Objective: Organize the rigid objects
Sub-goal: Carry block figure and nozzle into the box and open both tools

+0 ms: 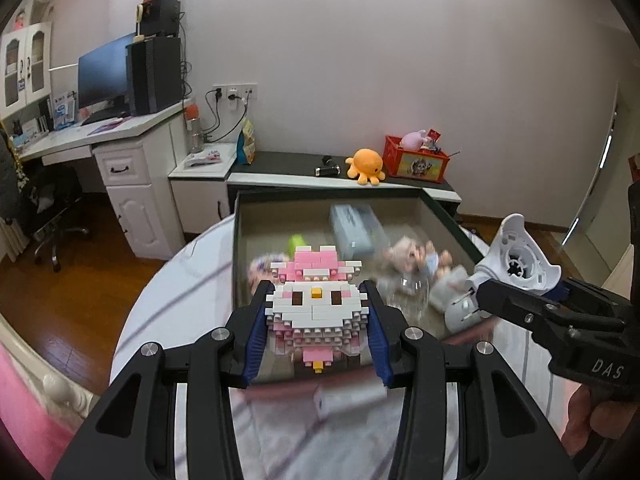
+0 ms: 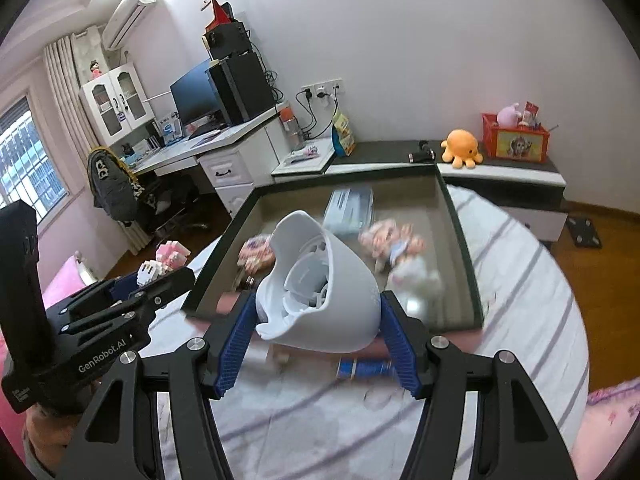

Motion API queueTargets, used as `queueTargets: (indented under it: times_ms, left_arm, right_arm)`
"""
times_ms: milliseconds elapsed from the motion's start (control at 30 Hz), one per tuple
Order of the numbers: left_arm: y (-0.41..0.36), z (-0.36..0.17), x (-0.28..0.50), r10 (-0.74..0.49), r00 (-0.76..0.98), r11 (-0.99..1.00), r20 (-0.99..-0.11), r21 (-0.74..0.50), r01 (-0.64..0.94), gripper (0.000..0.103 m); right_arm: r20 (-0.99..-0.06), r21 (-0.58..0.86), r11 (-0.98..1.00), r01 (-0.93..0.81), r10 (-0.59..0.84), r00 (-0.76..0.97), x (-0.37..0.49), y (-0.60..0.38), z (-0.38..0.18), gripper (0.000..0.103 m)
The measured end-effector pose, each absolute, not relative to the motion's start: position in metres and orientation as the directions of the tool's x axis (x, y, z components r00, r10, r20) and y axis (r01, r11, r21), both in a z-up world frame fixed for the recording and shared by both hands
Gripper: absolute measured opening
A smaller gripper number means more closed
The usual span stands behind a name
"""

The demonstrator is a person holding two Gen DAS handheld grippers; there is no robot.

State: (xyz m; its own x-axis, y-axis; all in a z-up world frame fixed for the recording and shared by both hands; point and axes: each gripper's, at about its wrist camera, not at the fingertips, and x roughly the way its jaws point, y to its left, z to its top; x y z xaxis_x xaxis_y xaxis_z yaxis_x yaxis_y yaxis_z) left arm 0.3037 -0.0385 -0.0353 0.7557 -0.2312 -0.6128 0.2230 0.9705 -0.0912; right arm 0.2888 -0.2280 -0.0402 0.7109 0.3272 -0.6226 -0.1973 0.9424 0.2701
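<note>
1. My left tool [image 1: 317, 316] grips a pink-and-white brick figure [image 1: 316, 300] between its blue pads, lifted clear above the striped bed sheet [image 2: 520, 320].
2. My right tool [image 2: 316, 320] clamps a white plastic shell [image 2: 324, 280], its hollow side facing left.
3. Both are held at the near edge of the open tray [image 2: 460, 240] on the bed.
4. Inside the tray lie a doll [image 2: 394, 240], a blue-grey packet [image 2: 350, 206] and other blurred toys.
</note>
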Motion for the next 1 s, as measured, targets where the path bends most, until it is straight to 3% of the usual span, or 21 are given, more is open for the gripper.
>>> queueTargets:
  times_ms: [633,733,767,800,833,1000]
  left_arm:
    - [-0.06,-0.089,0.399,-0.233,0.644,0.969,-0.729,-0.117,0.219,0.045]
    - [-0.057,-0.094,0.399,-0.247,0.621,0.965,-0.744,-0.133,0.224,0.07]
    - [-0.055,-0.092,0.396,-0.249,0.626,0.965,-0.739,-0.138,0.221,0.082]
    - [-0.053,-0.09,0.393,-0.233,0.638,0.97,-0.734,-0.129,0.205,0.09]
    - [-0.05,-0.087,0.389,-0.215,0.651,0.975,-0.728,-0.121,0.187,0.093]
    - [-0.032,-0.068,0.365,-0.196,0.702,0.981,-0.684,-0.138,0.139,0.103]
  right_arm:
    - [-0.736,0.19,0.97,-0.151,0.243,0.632,0.388,-0.223,-0.083,0.064]
    - [-0.744,0.187,0.971,-0.146,0.237,0.625,0.387,-0.226,-0.086,0.064]
    - [-0.747,0.188,0.97,-0.153,0.242,0.62,0.386,-0.226,-0.086,0.065]
    - [-0.746,0.19,0.969,-0.157,0.247,0.619,0.384,-0.226,-0.085,0.073]
    - [-0.744,0.19,0.969,-0.158,0.247,0.62,0.382,-0.226,-0.084,0.082]
    - [-0.732,0.174,0.976,-0.134,0.219,0.645,0.366,-0.233,-0.073,0.093]
